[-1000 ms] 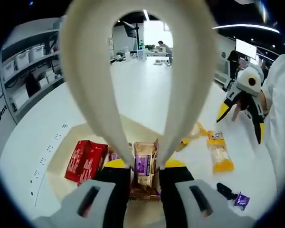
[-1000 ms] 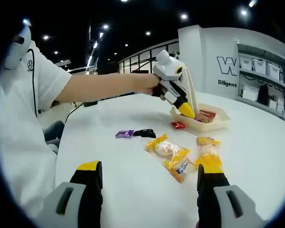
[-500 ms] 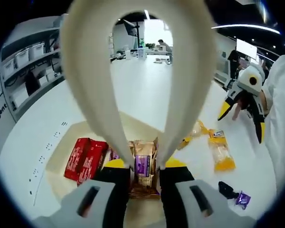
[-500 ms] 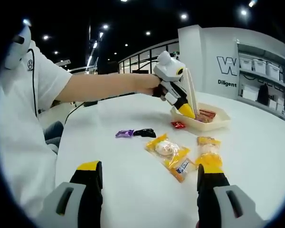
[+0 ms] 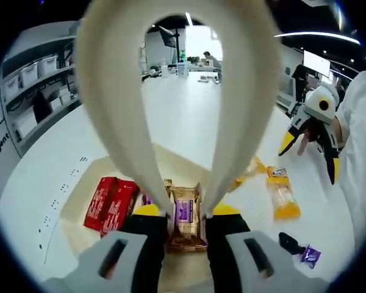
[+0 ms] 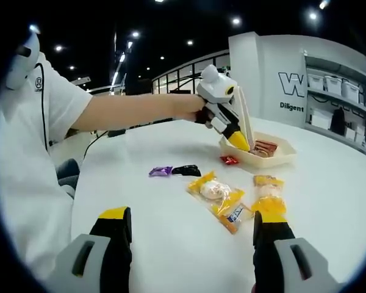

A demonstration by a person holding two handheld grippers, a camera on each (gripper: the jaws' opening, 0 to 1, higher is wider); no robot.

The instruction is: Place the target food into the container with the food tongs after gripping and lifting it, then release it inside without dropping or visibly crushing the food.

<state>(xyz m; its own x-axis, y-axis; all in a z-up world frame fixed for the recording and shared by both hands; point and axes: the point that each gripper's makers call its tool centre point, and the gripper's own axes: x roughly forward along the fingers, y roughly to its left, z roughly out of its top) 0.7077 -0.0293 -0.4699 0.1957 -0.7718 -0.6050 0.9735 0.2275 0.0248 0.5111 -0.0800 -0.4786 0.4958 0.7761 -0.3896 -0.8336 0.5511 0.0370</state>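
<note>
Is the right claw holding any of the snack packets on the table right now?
No: in the right gripper view the right claw stands open and empty, short of the yellow plastic snack packet lying on the white table.

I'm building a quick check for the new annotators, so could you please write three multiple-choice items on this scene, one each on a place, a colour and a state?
1. Where do the red packets lie?
A. in the beige tray
B. on a shelf
C. on the floor

2. What colour are the tongs?
A. blue
B. cream
C. black

3. How is the right gripper?
A. shut on a wrapper
B. open, holding nothing
C. shut on a cup

Answers:
1 A, the left gripper view shows them inside the tray's walls.
2 B, both tong arms are cream in the left gripper view.
3 B, its jaws stand wide apart over the white table.
</note>
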